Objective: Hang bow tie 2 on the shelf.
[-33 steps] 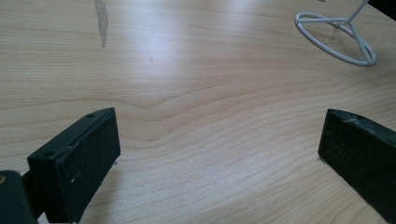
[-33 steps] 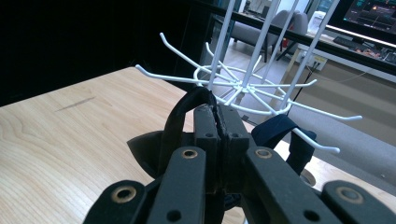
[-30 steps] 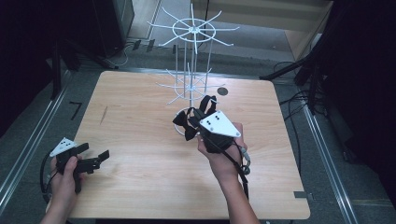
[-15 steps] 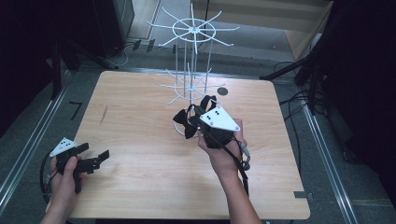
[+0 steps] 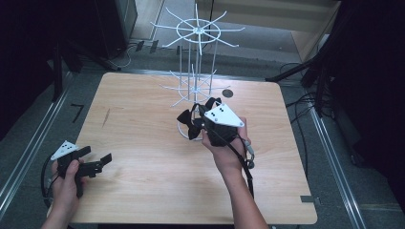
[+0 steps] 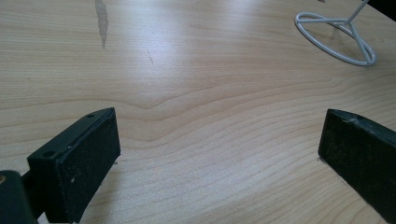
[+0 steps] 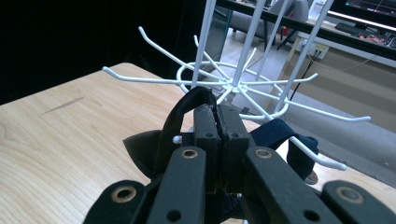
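At rack, hand-held gripper (image 7: 217, 122) pinching strap (image 7: 180, 116)

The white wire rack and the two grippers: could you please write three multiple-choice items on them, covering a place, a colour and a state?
1. Where does the wire rack stand?
A. far half of the table
B. near left corner
C. on the floor

2. What colour is the strap in the right gripper?
A. white
B. black
C. red

3. How is the left gripper?
A. shut on the strap
B. shut on the rack
C. open, nothing held

Answers: 1 A, its ring base sits beyond the table's middle; 2 B, dark fabric loops past the closed fingers; 3 C, bare wood lies between them.
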`<state>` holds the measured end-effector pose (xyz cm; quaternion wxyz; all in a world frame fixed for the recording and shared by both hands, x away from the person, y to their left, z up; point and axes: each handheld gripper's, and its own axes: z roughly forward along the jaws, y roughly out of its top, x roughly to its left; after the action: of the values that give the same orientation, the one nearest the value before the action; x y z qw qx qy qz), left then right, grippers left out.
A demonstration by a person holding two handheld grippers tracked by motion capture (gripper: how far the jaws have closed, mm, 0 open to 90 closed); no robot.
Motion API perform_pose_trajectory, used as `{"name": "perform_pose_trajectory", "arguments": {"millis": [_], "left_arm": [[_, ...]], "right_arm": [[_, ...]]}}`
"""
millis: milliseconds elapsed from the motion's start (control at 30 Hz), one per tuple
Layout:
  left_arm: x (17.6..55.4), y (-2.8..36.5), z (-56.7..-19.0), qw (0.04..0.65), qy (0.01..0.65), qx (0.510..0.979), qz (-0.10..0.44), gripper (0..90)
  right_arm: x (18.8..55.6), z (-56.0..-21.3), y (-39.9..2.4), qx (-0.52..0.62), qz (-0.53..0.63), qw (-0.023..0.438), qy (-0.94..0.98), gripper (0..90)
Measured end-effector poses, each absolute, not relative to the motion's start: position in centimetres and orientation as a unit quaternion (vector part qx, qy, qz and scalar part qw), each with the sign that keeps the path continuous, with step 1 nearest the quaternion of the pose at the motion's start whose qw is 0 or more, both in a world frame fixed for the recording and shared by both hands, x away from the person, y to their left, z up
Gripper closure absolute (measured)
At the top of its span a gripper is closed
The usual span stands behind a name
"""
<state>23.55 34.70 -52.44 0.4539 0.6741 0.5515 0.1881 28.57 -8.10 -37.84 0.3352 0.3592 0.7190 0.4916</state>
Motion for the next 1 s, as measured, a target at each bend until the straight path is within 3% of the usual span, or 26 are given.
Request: {"name": "perform_pose_trajectory", "arguments": {"millis": [867,1000], "left_arm": [[23.5,34.7,-52.4,0.454,0.551,0.674,0.188,0.0],[23.5,34.7,-52.4,0.454,0.551,0.674,0.188,0.0]], "right_arm": [[30.8,-39.8,-8.7,0.394,0.490,0.308,0.714,88.1],[30.8,-40.1,-9.0,0.398,0.493,0.302,0.712,82.0]]}}
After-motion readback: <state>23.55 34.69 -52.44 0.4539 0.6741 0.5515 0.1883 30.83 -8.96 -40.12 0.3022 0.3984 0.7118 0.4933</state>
